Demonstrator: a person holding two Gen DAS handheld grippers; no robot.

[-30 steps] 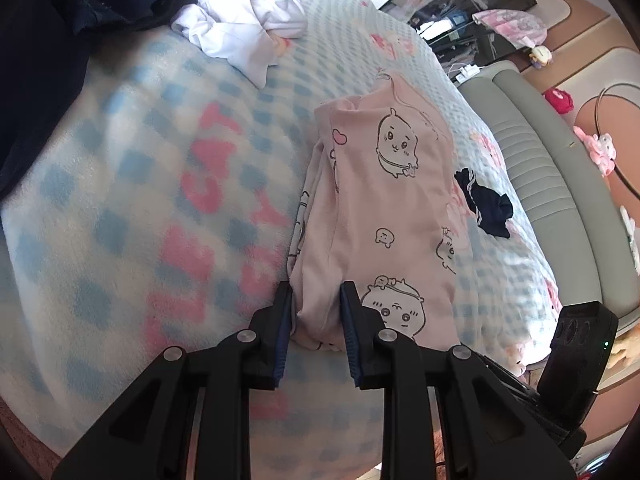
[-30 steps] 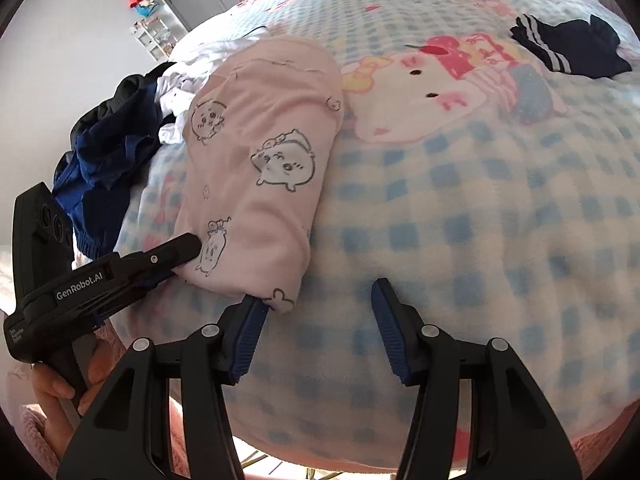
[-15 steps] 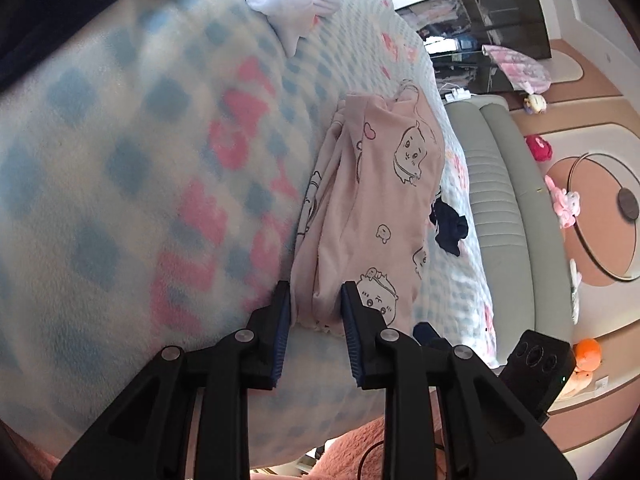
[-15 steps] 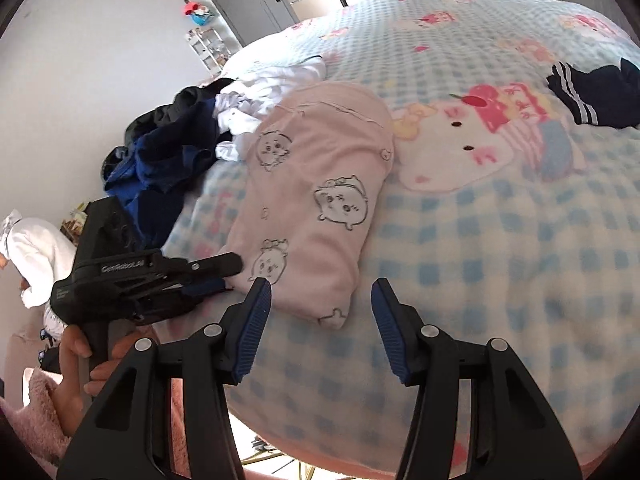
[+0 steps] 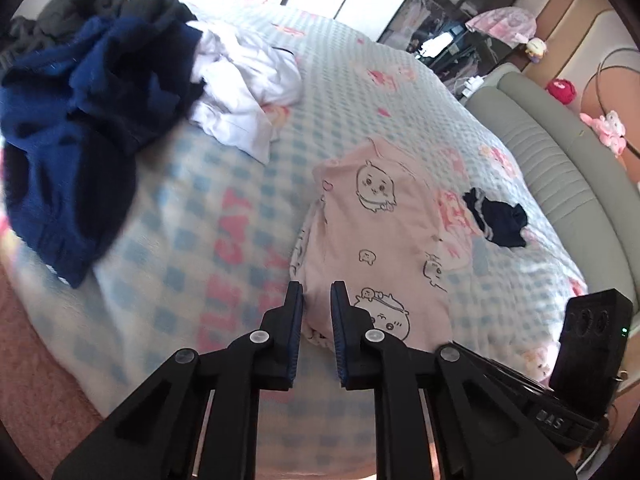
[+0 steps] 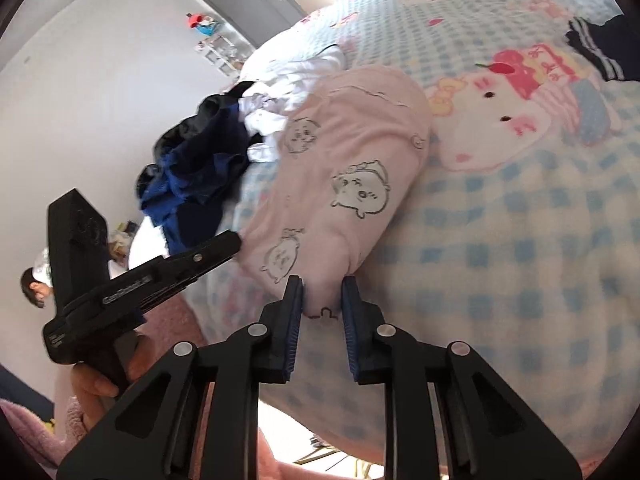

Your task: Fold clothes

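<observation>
Left-wrist view — pink garment (image 5: pixel 384 240) runs lengthwise away, both tongs (image 5: pixel 316 304) (image 6: pixel 322 300) closing on its near hem.

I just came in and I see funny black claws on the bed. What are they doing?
A person is folding clothes with two handheld grippers. The left gripper and the right gripper are both closing on the near edge of the pink cartoon-print garment, which lies partly folded on the checked blanket. A pile of dark blue clothes and a white garment wait farther back, and a small navy piece lies to the side.
</observation>
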